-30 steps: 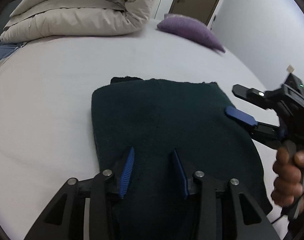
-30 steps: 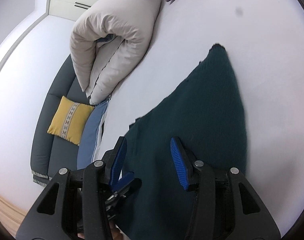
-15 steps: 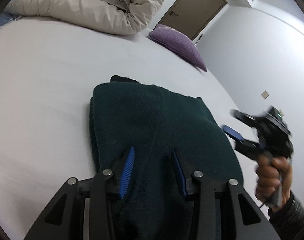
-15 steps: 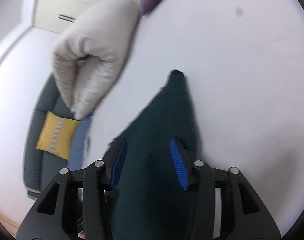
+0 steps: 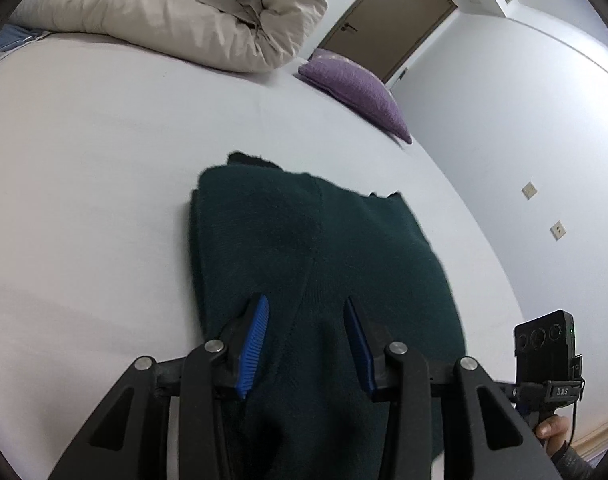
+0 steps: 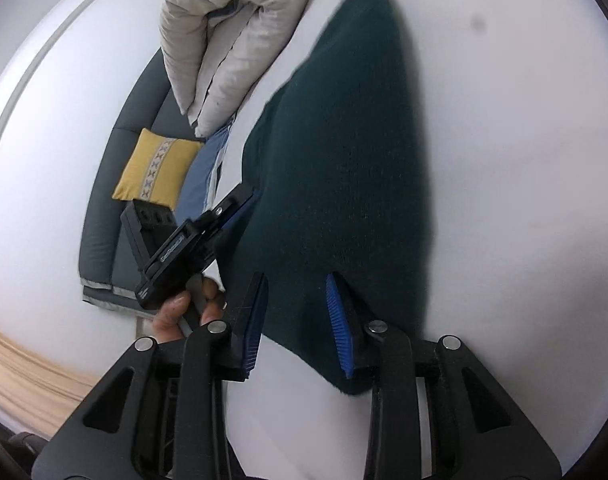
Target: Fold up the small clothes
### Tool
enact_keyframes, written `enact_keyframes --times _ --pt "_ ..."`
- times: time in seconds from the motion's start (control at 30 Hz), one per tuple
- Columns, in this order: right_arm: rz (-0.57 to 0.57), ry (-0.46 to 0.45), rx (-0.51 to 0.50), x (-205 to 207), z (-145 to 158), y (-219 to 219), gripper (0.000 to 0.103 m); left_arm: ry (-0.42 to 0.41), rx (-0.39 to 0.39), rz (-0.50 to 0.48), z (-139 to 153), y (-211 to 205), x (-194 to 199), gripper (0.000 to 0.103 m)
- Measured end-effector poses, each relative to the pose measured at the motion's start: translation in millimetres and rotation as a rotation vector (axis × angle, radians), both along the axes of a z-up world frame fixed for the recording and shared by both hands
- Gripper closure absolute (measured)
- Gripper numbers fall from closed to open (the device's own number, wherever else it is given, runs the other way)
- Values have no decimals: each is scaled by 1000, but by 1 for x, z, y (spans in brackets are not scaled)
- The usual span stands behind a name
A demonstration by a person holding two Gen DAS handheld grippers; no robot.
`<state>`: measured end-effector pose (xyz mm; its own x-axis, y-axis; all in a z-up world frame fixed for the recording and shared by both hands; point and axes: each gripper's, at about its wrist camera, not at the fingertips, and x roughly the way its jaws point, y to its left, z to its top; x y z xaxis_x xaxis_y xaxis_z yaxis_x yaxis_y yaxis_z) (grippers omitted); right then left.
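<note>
Now, from the left: left gripper (image 5: 306, 336) over the near edge of the dark green garment (image 5: 304, 248), jaws parted wide, cloth running between the blue pads (image 5: 253, 340) but not pinched as far as visible. Garment flat on the white bed sheet (image 5: 83, 160), long axis straight away from both tongs toward the beige duvet (image 5: 175, 12). Further right: right gripper (image 6: 297, 320) at the other near corner, also parted, holding nothing. Both equally near; probably a near-to-far fold next.

Dark green garment (image 5: 324, 260), white sheet (image 5: 83, 160), purple pillow (image 5: 356, 92), yellow cross-patterned cushion (image 6: 155, 168).
</note>
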<state>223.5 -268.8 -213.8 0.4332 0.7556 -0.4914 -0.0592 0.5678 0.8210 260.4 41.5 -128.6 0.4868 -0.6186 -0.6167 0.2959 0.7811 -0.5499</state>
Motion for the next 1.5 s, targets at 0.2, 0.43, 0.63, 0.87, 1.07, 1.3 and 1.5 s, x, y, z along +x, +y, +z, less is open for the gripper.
enact_keyframes --times 0.2,0.43,0.63,0.87,1.07,1.3,1.5 --pt "-98 -59 -71 -6 33 -31 36 -7 -30 84 16 45 -19 40" --pt "-131 3 -25 8 30 -48 36 133 -58 103 -11 65 -11 30" --pt "-108 106 25 40 -3 -44 36 265 -207 92 -36 68 17 24" --pt "-98 156 100 79 -27 -37 37 334 -209 25 -36 50 50 19" --pt "-68 168 18 102 -31 -15 42 415 -262 -23 -48 29 64 60" --pt "-76 147 -76 96 -10 -5 63 384 -174 -30 -40 18 50 77" --pt "-50 80 -124 62 41 6 66 311 -130 -83 8 15 6 79"
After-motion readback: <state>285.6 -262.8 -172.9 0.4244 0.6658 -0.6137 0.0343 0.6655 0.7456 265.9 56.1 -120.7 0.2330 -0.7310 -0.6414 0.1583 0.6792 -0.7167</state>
